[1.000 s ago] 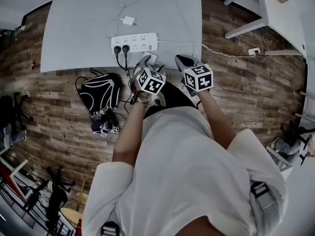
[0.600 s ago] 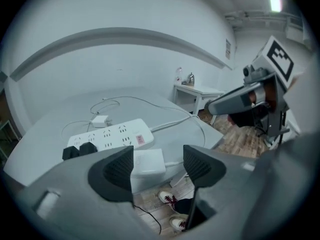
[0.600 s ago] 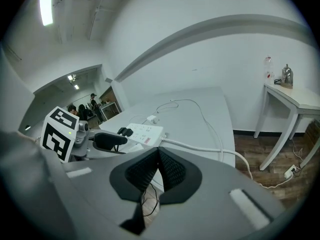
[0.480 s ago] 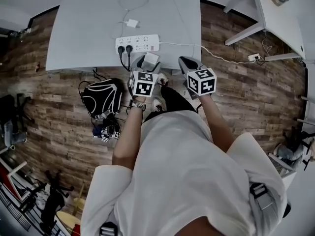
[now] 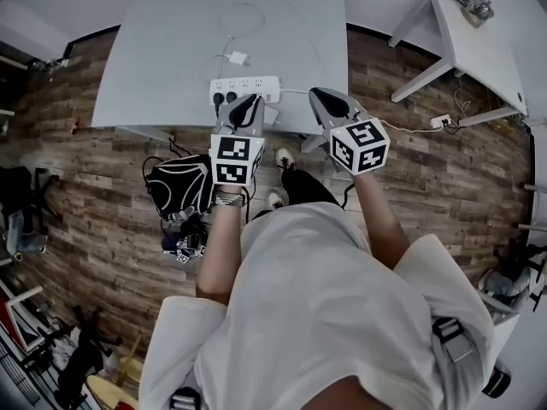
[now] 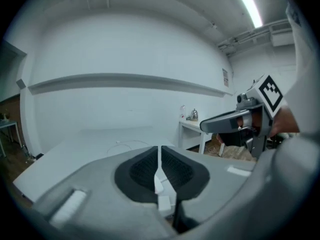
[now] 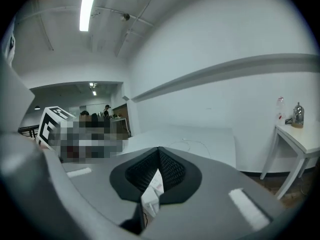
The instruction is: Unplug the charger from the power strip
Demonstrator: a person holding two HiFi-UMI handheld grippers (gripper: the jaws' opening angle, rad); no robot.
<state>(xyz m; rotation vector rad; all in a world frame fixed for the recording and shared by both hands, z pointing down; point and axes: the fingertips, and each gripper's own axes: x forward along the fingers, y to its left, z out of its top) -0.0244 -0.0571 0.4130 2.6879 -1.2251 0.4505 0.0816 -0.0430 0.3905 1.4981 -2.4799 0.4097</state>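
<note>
A white power strip (image 5: 256, 84) lies near the front edge of the grey table (image 5: 162, 67), with two black plugs (image 5: 222, 98) in its left end. Beyond it a small white charger (image 5: 238, 58) rests on the tabletop, apart from the strip, with a thin looped cable. My left gripper (image 5: 249, 101) (image 6: 159, 150) hovers over the strip's near side. Its jaws are closing, almost together, with nothing between them. My right gripper (image 5: 319, 94) (image 7: 159, 150) is shut and empty, to the right of the strip at the table edge.
A black backpack (image 5: 178, 186) and small items lie on the wooden floor to the left of the person. A white side table (image 5: 479, 37) stands at upper right, with a floor socket (image 5: 442, 120) and cord near it. The person's shoes (image 5: 285, 159) are under the table edge.
Both grippers have risen and moved forward from below the table edge to the strip's level. The left jaws went from wide open to almost closed; the right stayed shut.
</note>
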